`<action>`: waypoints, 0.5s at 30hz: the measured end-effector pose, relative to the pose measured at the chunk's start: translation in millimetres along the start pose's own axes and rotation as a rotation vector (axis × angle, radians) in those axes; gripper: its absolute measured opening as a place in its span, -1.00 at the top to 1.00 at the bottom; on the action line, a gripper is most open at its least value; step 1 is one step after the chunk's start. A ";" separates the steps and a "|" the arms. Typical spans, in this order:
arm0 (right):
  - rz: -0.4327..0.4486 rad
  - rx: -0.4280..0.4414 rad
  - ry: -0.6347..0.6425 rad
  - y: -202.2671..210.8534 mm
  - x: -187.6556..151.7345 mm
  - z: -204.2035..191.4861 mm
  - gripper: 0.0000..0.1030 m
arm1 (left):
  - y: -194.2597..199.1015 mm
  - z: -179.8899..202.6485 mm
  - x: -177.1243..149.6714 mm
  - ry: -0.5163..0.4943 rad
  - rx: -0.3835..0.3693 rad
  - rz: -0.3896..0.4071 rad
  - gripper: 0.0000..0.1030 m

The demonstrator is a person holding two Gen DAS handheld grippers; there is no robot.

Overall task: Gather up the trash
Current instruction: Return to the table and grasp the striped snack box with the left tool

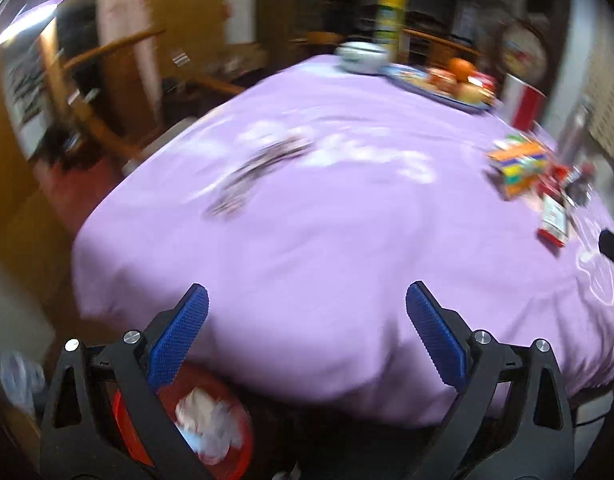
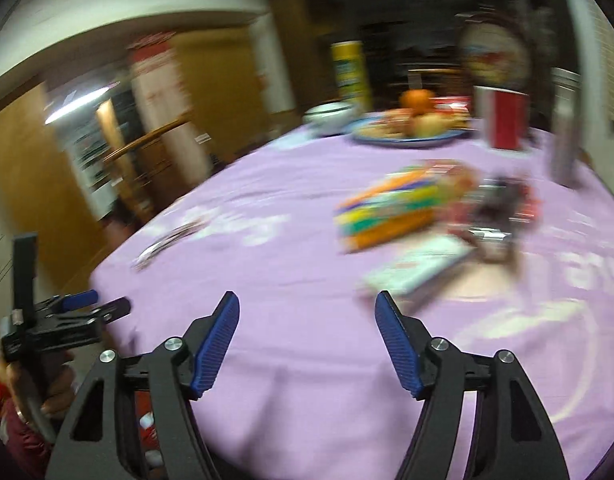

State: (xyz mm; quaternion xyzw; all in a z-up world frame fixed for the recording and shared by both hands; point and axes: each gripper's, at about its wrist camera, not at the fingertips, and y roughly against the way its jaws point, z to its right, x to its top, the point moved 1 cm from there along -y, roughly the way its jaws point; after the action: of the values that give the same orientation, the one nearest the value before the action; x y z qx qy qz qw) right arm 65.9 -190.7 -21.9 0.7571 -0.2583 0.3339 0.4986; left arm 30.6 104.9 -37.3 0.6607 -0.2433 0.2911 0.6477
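Fingers [image 1: 187, 332] of the left gripper [image 1: 307, 316] stand spread apart, grasping nothing, above the near edge of a tabletop [image 1: 327, 240] covered in a lilac cloth. Below that edge, at near left, a red bin [image 1: 243, 440] holds crumpled white trash [image 1: 211, 420]. Dark flat wrappers [image 1: 259, 172] lie on the cloth left of centre; a colourful carton [image 1: 521, 164] and a red-and-white packet [image 1: 553, 220] lie at the right, beside other small litter too blurred to identify. At the far side stand a blue plate [image 1: 463, 102] of fruit, a white bowl [image 1: 361, 56] and a yellow canister [image 1: 391, 20].

Fingers [image 2: 219, 344] of the right gripper [image 2: 307, 308] are likewise released and empty over the near cloth, with the carton [image 2: 387, 216] and a flat packet [image 2: 419, 268] just beyond them. Both views are motion-blurred.
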 end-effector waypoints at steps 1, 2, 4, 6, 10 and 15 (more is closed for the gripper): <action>0.006 -0.022 -0.018 0.2 0.5 13.4 -0.38 | -7.3 21.0 11.0 -0.050 -0.015 0.008 -0.86; 0.015 -0.058 -0.043 1.7 1.8 30.6 -0.39 | -13.4 38.2 19.6 -0.091 -0.027 0.016 -0.86; 0.024 -0.110 -0.073 0.7 4.0 50.2 -0.40 | -25.9 72.7 36.5 -0.169 -0.057 0.034 -0.86; 0.032 -0.157 -0.098 -1.1 5.5 73.0 -0.41 | -37.9 106.6 51.9 -0.236 -0.087 0.045 -0.86; 0.048 -0.199 -0.142 -5.1 6.6 104.6 -0.53 | -58.5 164.4 77.1 -0.349 -0.160 0.057 -0.87; 0.055 -0.199 -0.205 -9.4 7.9 131.9 -0.60 | -90.8 222.6 97.7 -0.463 -0.184 0.038 -0.87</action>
State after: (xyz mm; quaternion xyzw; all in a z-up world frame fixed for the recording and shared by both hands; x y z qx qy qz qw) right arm 110.5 -310.0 -58.3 0.7266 -0.3605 0.2409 0.5329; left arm 179.0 -107.8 -31.9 0.6432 -0.4230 0.1208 0.6267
